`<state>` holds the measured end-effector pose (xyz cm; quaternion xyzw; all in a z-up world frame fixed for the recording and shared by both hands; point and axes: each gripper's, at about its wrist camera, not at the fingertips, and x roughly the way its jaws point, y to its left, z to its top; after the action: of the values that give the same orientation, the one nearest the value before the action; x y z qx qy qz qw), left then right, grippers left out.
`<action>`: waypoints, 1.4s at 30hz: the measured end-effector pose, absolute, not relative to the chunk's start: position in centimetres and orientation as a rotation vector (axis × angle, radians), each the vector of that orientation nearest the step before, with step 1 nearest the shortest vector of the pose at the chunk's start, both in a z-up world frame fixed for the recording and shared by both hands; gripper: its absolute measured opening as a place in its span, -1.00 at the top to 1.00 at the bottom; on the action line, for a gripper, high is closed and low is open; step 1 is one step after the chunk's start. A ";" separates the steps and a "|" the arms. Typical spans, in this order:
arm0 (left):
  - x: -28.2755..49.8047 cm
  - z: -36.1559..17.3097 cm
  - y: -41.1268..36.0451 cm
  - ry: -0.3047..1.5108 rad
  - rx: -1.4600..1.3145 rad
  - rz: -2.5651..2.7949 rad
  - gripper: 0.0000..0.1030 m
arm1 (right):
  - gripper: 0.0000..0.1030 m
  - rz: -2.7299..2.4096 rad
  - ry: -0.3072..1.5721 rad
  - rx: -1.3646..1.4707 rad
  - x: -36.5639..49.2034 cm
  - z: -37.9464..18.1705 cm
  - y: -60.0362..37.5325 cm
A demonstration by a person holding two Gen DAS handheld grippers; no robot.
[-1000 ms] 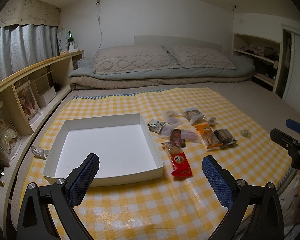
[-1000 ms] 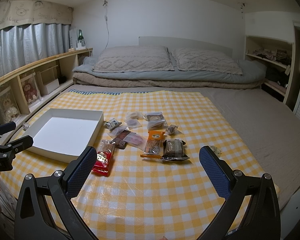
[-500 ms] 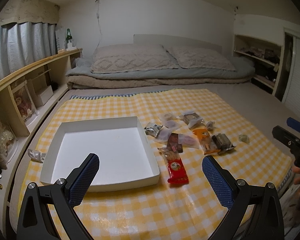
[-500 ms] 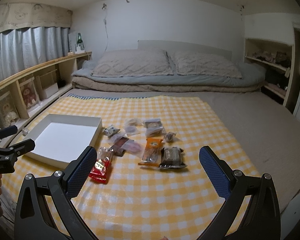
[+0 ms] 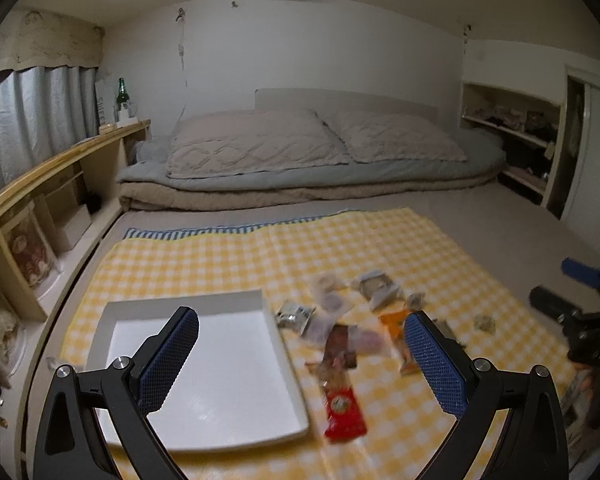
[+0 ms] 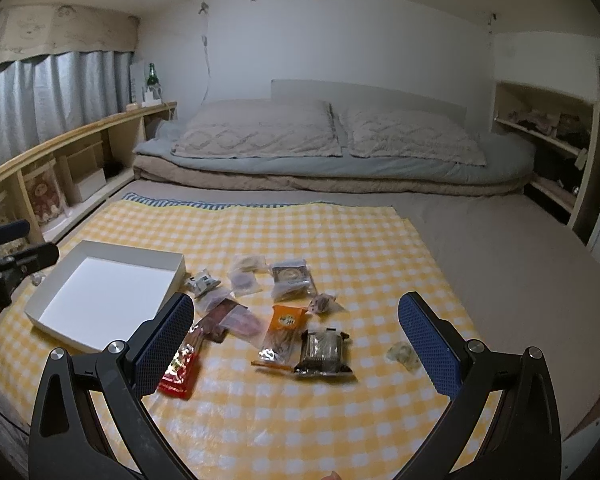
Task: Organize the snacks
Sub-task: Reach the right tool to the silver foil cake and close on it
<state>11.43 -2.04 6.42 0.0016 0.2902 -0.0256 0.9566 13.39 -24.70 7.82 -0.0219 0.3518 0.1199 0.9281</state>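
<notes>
An empty white tray (image 5: 288, 364) (image 6: 172, 270) lies on the left of a yellow checked cloth (image 6: 340, 236). Several snack packs lie to its right: a red pack (image 5: 344, 408) (image 6: 180, 368), an orange pack (image 6: 286, 322), a dark pack (image 6: 322, 348), clear bags (image 6: 290, 278). My left gripper (image 5: 300, 360) is open and empty, above the tray's right edge. My right gripper (image 6: 296, 346) is open and empty, held above the packs. The left wrist view is blurred.
Folded bedding and two pillows (image 6: 332, 132) lie beyond the cloth. A wooden shelf (image 6: 60, 148) with a green bottle (image 6: 152, 76) runs along the left. An open cupboard (image 6: 548, 136) stands at the right. A small wrapped sweet (image 6: 400, 354) lies near the cloth's right edge.
Both grippers have tilted upward, so the tray and packs sit lower in both views. Nothing on the cloth has moved. Both grippers stay open.
</notes>
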 end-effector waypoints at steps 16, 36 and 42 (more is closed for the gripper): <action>24.1 1.8 -2.7 0.870 -0.081 -0.211 -1.00 | -1.00 0.250 1.020 0.022 24.1 -0.1 -26.0; 35.0 -9.3 -4.7 1.330 -0.242 -0.240 -0.55 | -0.15 0.286 1.535 -0.022 28.6 -15.6 -26.1; 35.7 -12.0 -4.8 1.384 -0.239 -0.208 -0.53 | -0.04 0.278 1.548 0.004 28.2 -15.7 -26.6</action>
<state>35.71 -4.85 -11.97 -0.1095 0.6354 -0.0955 0.7584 28.21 -26.56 -15.65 0.0016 0.6968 0.1250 0.7063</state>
